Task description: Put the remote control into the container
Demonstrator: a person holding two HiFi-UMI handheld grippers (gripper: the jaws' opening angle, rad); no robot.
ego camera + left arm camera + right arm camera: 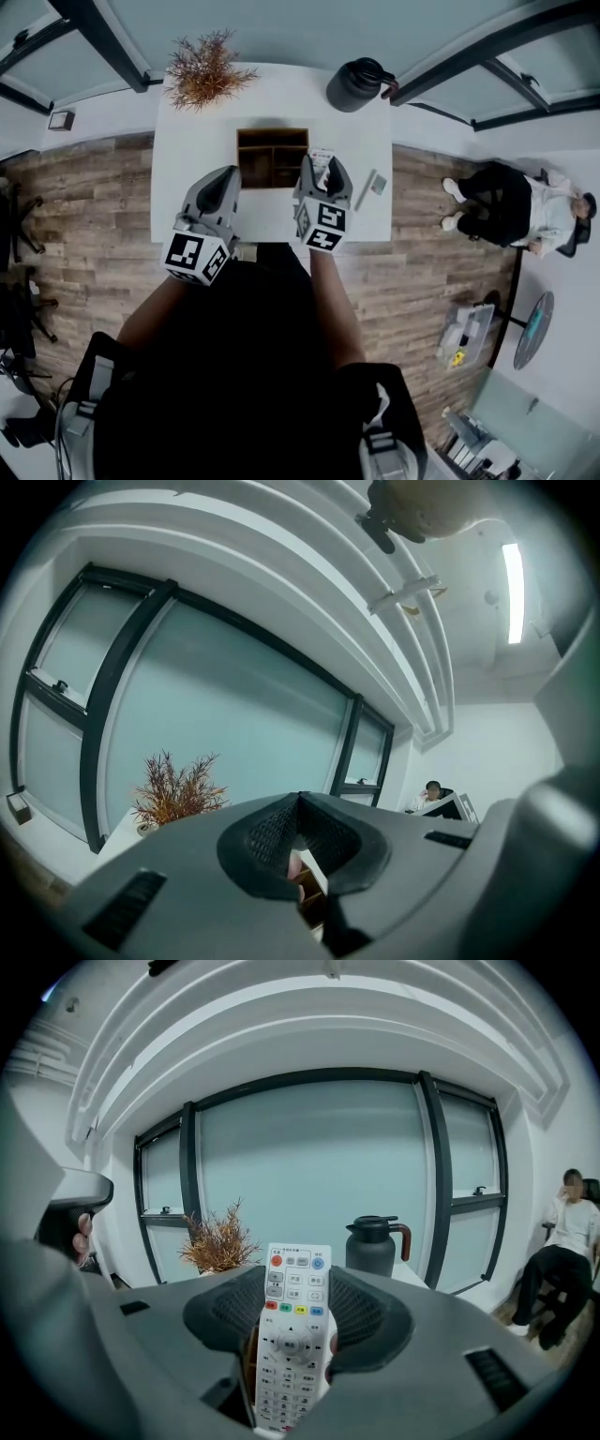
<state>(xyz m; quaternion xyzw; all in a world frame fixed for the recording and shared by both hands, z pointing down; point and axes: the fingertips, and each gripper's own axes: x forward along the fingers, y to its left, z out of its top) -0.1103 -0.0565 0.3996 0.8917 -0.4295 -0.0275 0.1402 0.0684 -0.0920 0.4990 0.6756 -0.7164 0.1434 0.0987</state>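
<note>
The white remote control [293, 1335] stands upright between the jaws of my right gripper [298, 1288], which is shut on it, buttons facing the camera. In the head view the right gripper [323, 172] holds the remote [322, 159] just right of the wooden container [272, 156], an open box with compartments on the white table [197, 141]. My left gripper [225, 184] hovers at the container's left front corner. In the left gripper view its jaws [300, 801] meet at the tips with nothing between them, and a bit of the container [309, 892] shows below.
A dried reddish plant [206, 70] stands at the table's back left and a black jug [358, 84] at the back right. A thin strip [365, 190] and a small grey square [378, 185] lie right of my right gripper. A person [525, 211] sits beyond the table's right side.
</note>
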